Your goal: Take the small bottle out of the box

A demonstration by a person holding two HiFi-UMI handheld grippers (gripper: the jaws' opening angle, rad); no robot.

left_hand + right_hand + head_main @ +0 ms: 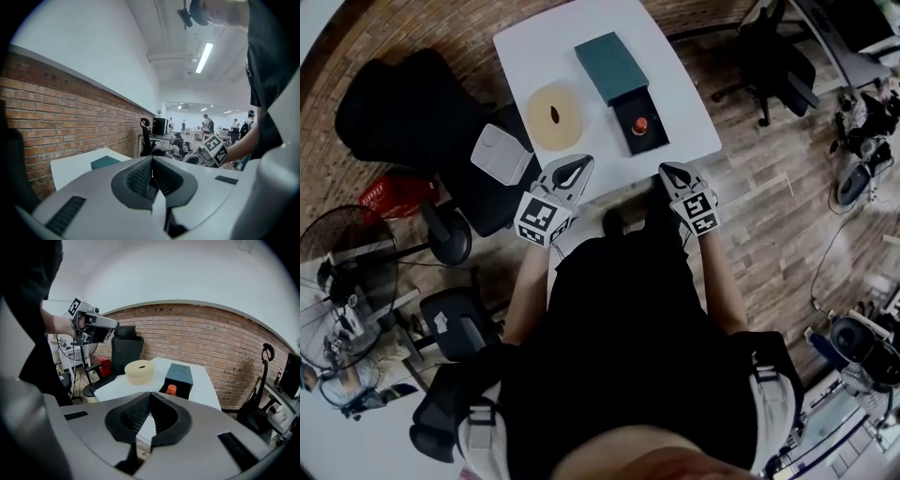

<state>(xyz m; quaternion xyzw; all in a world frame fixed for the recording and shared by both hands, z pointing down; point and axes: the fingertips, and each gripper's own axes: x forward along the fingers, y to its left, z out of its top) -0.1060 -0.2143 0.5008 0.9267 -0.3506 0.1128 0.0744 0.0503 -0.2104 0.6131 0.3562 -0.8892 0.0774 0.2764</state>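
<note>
No words, numbers or brands are legible. Only black-and-white square markers show, on the cube (542, 217) of the left gripper (581, 164) and that of the right gripper (668, 171).

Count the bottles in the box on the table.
1. An orange-capped bottle stands in the open black tray at the near end of the teal cover. Any others under the cover would be hidden.

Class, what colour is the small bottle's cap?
Orange-red; the cap shows best in the right gripper view.
</note>
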